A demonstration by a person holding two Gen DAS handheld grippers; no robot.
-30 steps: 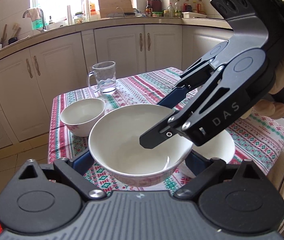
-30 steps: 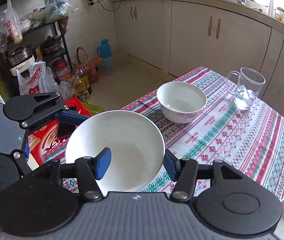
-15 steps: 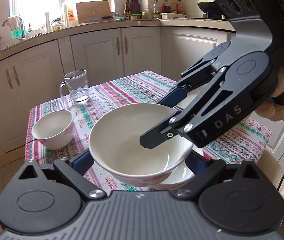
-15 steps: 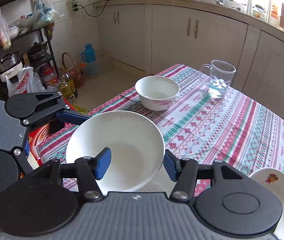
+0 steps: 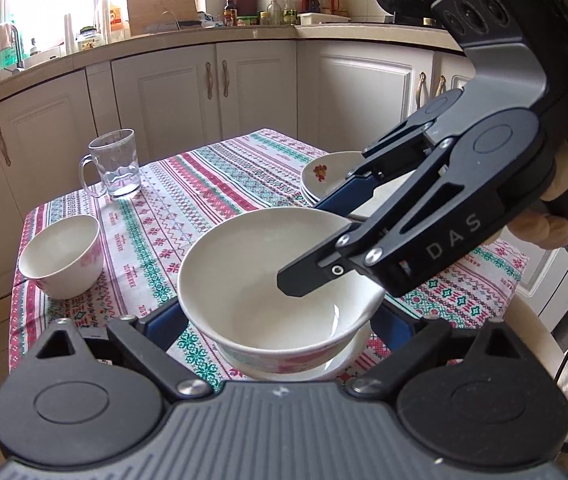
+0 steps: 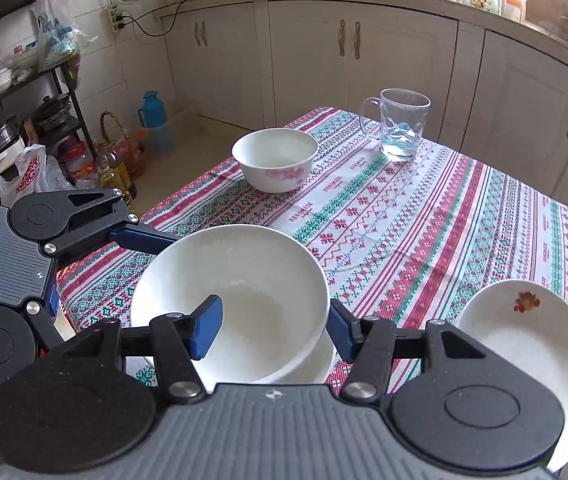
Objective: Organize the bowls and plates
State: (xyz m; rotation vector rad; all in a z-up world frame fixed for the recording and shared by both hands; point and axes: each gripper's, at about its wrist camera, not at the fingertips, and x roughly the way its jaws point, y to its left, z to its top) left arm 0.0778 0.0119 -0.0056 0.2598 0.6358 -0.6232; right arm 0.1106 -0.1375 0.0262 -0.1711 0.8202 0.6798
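A large white bowl (image 5: 279, 292), glazed, slippery and breakable, is pinched at its rim by the right gripper (image 6: 271, 326) and cradled across its sides by the left gripper (image 5: 279, 320), near the small bowl (image 5: 61, 254).

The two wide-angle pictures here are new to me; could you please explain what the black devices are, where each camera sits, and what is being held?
No robot here: a person carries a hand-held two-finger gripper in each hand, each with a camera looking along its fingers. One picture is from the left gripper, the other from the right gripper. Together they hold a large white bowl: the left spans its sides, the right pinches its rim, just above another white dish. On the patterned tablecloth stand a small bowl, a glass mug and stacked plates.
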